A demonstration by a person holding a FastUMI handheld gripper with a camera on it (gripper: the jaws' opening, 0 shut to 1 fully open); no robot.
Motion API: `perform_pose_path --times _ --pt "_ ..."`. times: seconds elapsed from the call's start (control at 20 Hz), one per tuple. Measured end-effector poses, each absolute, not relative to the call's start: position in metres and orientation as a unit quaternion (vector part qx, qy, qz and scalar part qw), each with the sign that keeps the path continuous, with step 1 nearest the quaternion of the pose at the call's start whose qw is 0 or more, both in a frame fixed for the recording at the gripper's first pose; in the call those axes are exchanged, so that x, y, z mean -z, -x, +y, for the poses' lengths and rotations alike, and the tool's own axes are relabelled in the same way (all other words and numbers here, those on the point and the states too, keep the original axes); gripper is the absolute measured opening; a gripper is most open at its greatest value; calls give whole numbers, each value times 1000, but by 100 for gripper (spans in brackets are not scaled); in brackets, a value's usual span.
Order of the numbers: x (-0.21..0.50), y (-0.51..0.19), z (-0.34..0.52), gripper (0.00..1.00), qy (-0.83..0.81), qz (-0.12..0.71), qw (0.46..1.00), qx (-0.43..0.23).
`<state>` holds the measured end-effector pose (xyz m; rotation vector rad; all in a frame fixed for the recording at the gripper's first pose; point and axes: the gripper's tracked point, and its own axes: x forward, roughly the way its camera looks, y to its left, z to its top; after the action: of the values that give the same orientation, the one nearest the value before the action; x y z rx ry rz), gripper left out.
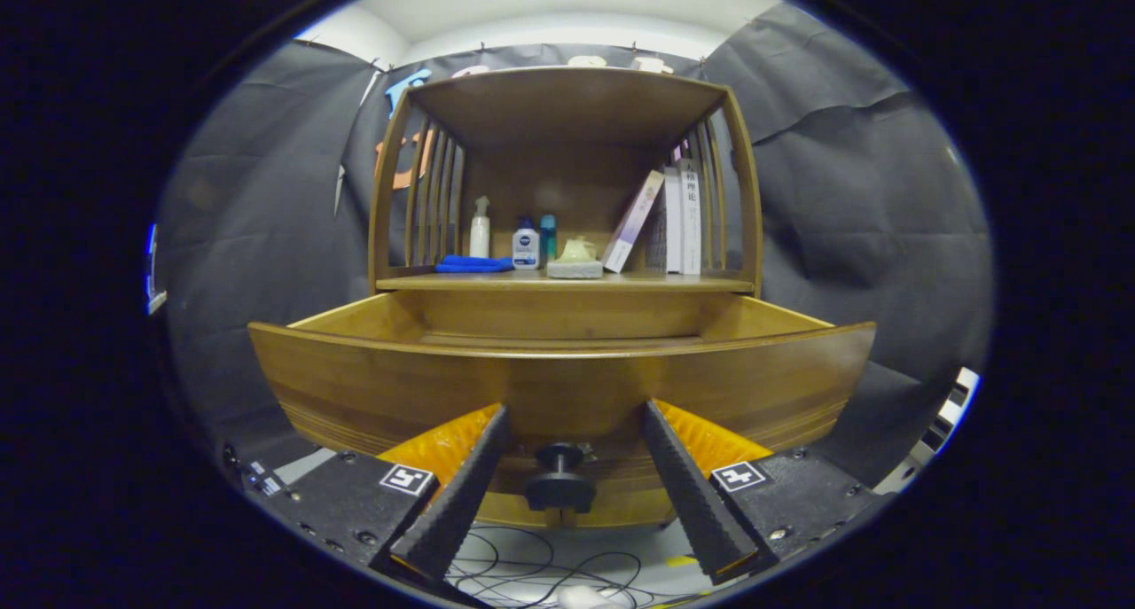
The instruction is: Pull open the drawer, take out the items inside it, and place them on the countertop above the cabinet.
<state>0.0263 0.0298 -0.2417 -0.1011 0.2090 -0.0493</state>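
Observation:
A wooden cabinet has its drawer [372,387] pulled out toward me. The tall front panel hides whatever lies inside; I see only the drawer's side walls and back wall. A black round knob [560,485] sticks out of the panel's lower middle. My gripper [574,408] is open, with one finger on each side of the knob and a gap to both. The fingertips [490,423] reach close to the drawer front. Above the drawer runs the countertop [709,283].
On the countertop stand a folded blue cloth [473,264], a white spray bottle [480,230], a small white bottle [526,245], a teal bottle [548,237], a pale block [575,263] and leaning books [678,223]. A shelf roof spans above them. Cables [532,573] lie on the floor.

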Motion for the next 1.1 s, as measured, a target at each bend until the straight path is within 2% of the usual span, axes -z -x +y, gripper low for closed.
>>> perform_pose_path --times 0.3,1.1 --pt "240 -54 32 99 49 104 993 26" --pt "238 -184 32 99 59 108 992 36"
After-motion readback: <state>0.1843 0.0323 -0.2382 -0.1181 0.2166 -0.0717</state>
